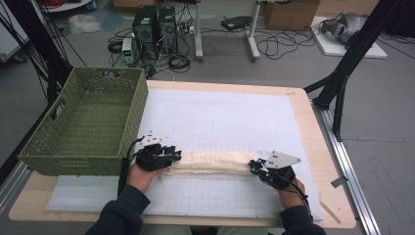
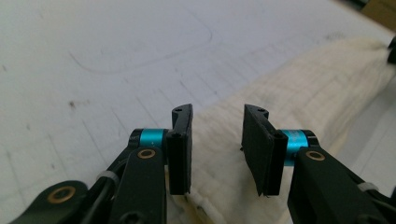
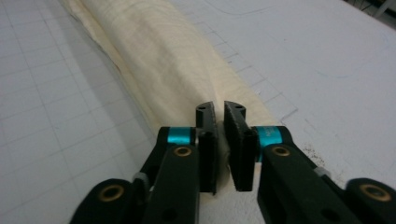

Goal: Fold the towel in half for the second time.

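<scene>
A cream cloth (image 1: 210,164), folded into a long narrow band, lies across the white gridded mat (image 1: 220,112) near the front. My left gripper (image 1: 177,155) is at the band's left end. In the left gripper view its jaws (image 2: 218,116) stand well apart over the cloth (image 2: 303,93), and the pads do not press on it. My right gripper (image 1: 253,164) is at the band's right end. In the right gripper view its jaws (image 3: 219,109) stand a narrow gap apart at the tip of the cloth (image 3: 154,51), which runs away from them.
A green woven basket (image 1: 83,152) stands at the table's left, close behind my left hand. The mat covers most of the wooden table (image 1: 303,105). Computers, cables and stand legs are on the floor beyond the far edge.
</scene>
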`<control>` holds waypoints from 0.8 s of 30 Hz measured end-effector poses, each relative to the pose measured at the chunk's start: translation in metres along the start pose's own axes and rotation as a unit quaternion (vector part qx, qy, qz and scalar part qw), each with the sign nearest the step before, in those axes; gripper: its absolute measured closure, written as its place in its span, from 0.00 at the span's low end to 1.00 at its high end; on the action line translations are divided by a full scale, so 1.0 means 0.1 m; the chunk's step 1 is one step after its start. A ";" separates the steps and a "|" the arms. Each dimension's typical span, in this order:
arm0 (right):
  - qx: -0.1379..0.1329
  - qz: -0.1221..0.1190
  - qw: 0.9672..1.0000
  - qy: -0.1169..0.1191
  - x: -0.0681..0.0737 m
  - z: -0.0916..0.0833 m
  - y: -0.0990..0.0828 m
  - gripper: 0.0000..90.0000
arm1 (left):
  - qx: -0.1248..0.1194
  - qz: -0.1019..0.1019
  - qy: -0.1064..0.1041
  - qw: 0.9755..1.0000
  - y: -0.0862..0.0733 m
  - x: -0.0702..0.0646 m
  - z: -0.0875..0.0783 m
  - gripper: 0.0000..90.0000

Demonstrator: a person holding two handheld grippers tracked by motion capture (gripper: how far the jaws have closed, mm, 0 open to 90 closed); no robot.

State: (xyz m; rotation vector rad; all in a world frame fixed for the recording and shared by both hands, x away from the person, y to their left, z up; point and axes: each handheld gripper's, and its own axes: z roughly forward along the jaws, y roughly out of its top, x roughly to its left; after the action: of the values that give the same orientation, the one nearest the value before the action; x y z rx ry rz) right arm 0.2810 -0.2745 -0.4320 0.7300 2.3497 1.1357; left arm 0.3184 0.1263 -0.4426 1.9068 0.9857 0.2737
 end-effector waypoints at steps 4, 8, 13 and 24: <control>-0.028 0.067 0.997 -0.010 -0.03 -0.04 0.07 0.55 | 0.011 0.018 0.009 1.000 -0.06 -0.05 0.02 0.69; -0.065 0.091 0.993 -0.041 0.03 -0.09 0.28 0.56 | 0.014 0.030 0.011 0.999 -0.06 -0.09 0.02 0.69; -0.026 0.094 0.995 -0.032 0.18 0.18 0.38 0.66 | 0.014 0.032 0.014 0.999 -0.08 -0.10 0.01 0.69; 0.059 0.094 0.993 -0.042 0.13 0.32 0.11 0.72 | 0.018 0.035 0.021 0.999 -0.10 -0.09 0.00 0.72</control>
State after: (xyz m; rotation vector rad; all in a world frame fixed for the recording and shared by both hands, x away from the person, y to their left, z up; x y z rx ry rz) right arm 0.2927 -0.2425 -0.4437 1.0399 2.3314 1.0262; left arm 0.3074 0.1217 -0.4490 1.9785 0.9589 0.3384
